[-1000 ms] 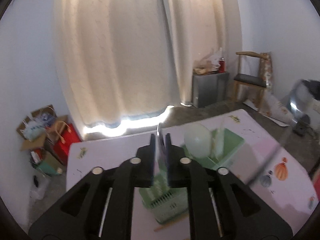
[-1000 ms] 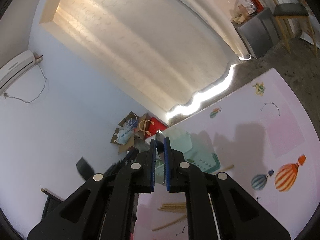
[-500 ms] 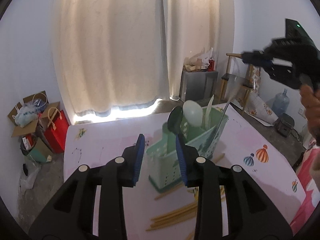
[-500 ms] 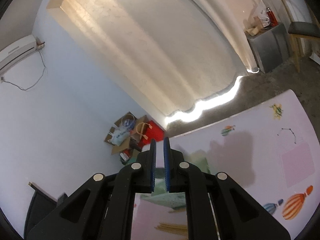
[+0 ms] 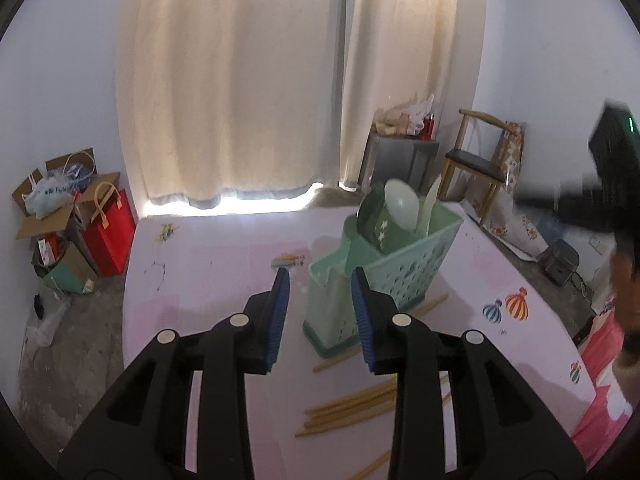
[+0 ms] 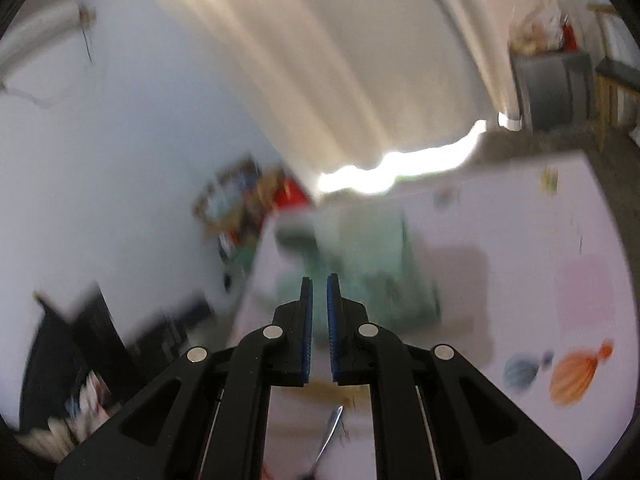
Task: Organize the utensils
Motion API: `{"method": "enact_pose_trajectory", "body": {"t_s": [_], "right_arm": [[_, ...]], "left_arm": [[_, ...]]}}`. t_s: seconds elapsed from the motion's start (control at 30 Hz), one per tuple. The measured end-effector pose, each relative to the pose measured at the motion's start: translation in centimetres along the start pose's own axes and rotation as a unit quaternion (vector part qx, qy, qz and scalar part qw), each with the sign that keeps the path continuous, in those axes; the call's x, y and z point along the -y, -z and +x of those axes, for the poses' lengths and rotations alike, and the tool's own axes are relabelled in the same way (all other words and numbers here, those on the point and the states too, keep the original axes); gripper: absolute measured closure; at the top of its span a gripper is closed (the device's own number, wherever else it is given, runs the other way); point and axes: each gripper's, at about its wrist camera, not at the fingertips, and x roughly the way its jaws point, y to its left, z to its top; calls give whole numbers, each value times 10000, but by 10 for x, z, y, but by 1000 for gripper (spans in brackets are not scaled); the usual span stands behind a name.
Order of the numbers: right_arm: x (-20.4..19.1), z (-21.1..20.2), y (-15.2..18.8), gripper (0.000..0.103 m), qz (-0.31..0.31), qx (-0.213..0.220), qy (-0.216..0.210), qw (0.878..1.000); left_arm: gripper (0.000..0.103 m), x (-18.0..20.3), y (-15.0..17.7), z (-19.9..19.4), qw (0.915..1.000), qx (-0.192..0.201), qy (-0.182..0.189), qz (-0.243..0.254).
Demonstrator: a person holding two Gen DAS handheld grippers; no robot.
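Left tongs are hanging spread and empty over the table; right tongs are nearly pressed together, pinching nothing; chopsticks are lying just below-right of the left tongs, long axes running crosswise, beside the green caddy; left hand looks nearer.

The tabletop had a pale pink cover with little balloon prints near the right edge. A mint green utensil caddy stood upright on it, toward the far side. Loose wooden chopsticks lay scattered flat on the cover in front of the caddy, one poking out from right beside its base.
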Motion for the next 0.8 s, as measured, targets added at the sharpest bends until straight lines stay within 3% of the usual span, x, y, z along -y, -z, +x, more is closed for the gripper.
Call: {"method": "enact_pose_trajectory", "body": {"t_s": [0.1,0.3,0.4,0.5,0.7,0.8], "right_arm": [[3,35,49,95,167,-847,-233,9960],[-8,68,125,95,135,-1931,-429,9801],[-17,77,144,94,-122,-2141,-169,9766],[-12,94,157,92,121,-2340,-49,9722],[-5,102,159,91,734,-2124,-66,9744],[-10,93,155,88,600,-1986,397,9774]], "left_arm": [[73,-2,10,0,9998,-160,32,-99],[73,-4,29,-9,9992,-393,21,-71],[73,-4,35,-12,9989,-435,16,-153],[73,-3,36,-15,9988,-410,50,-264],[73,8,35,-26,9995,-288,58,-101],[73,10,34,-34,9998,-203,33,8]]}}
